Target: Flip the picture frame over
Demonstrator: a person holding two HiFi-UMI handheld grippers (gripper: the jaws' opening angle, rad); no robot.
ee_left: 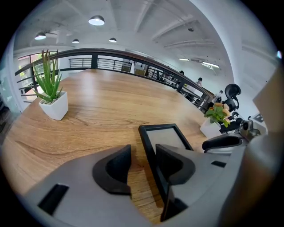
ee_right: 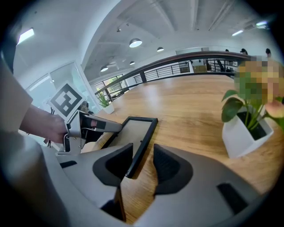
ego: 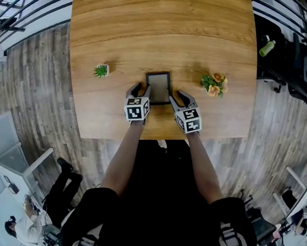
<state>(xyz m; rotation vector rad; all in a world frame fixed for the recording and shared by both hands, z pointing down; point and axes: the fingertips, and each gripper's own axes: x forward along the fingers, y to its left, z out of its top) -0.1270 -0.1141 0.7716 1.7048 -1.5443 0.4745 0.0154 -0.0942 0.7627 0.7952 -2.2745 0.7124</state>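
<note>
From the head view, the picture frame point(ego: 159, 87) lies flat on the wooden table point(ego: 152, 27), near the edge closest to you, between a small green plant point(ego: 101, 70) and a pot of flowers point(ego: 214, 83). Your left gripper point(ego: 139, 91) and right gripper point(ego: 178, 99) sit at its two long sides. Nothing is turned yet, so I judge the flip still entirely ahead of you, with only the approach done.

In the left gripper view, your jaws stand apart, straddling the frame's left rail point(ee_left: 151, 155). The rail runs close along the right jaw, with bare wood showing before the left one, so there is no grip here.

In the right gripper view, the jaws are also parted around the right rail point(ee_right: 142, 144). It lies against the left jaw, with a gap to the right one.

The frame is thin and black around a pale, plain panel. I cannot tell whether that is its face or its back.
</note>
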